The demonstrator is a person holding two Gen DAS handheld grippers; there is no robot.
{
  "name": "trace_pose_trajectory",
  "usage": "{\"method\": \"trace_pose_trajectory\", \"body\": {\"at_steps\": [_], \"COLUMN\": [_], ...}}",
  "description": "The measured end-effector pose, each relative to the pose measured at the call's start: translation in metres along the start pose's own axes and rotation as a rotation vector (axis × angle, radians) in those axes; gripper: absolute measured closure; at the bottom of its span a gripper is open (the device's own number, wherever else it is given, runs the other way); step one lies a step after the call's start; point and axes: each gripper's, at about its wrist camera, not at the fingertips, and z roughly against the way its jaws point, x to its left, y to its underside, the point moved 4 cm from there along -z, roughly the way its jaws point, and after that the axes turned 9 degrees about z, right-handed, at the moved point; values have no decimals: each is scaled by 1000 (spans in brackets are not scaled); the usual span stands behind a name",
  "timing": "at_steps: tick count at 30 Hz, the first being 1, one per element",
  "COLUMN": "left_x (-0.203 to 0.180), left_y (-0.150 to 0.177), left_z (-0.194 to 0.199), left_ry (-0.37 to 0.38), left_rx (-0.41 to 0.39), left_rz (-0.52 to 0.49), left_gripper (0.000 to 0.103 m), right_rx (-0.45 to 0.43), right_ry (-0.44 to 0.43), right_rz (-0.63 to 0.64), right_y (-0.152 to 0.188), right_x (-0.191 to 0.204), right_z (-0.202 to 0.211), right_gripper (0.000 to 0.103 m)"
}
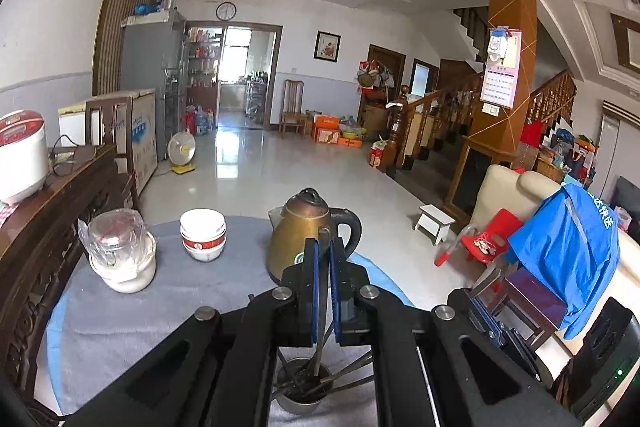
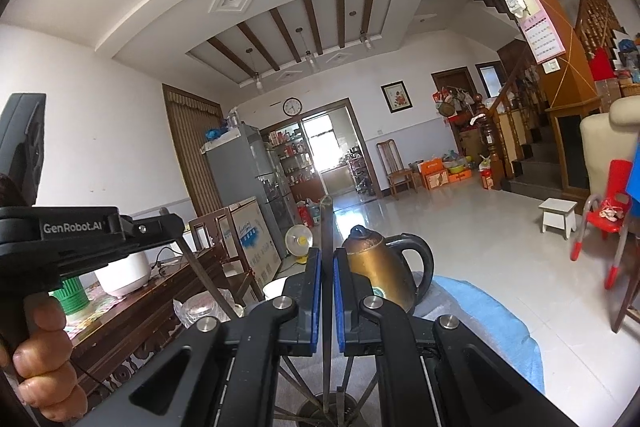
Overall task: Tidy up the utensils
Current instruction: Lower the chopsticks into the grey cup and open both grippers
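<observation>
My left gripper (image 1: 323, 243) is shut on a thin metal chopstick (image 1: 322, 291). The chopstick runs down into a metal cup (image 1: 298, 405) that holds several more sticks, fanned out. My right gripper (image 2: 327, 253) is also shut on a long metal chopstick (image 2: 326, 223). It stands upright, with its lower end in the same cup (image 2: 316, 405). In the right wrist view the left gripper (image 2: 170, 218) shows at the left, held by a hand (image 2: 44, 347), with its stick (image 2: 208, 283) slanting down. The cup sits under both grippers on the grey cloth (image 1: 160, 311).
A brass kettle (image 1: 300, 239) stands just beyond the grippers. Stacked white bowls (image 1: 203, 235) and a plastic-wrapped jar (image 1: 120, 247) sit to the left. A dark wooden sideboard (image 1: 48, 211) with a rice cooker (image 1: 20, 155) borders the table's left. A blue jacket (image 1: 568, 259) hangs at the right.
</observation>
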Motion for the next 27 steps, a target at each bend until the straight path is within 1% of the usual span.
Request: {"method": "trace_pose_trajectory", "body": {"at_steps": [8, 13, 27], "left_x": [-5, -4, 17], "left_y": [0, 3, 17], "left_z": [-4, -8, -34], "left_ry": [-10, -9, -15], "left_rx": [-22, -23, 4], "left_rz": [-18, -17, 28], "left_gripper": [97, 98, 98], "right_rx": [-4, 5, 54], "right_ry": [0, 2, 2], "right_rz": [0, -6, -16], "right_y": [1, 4, 16], "right_x": [-2, -3, -3], "right_z": [2, 2, -11], "right_gripper": [97, 97, 97]}}
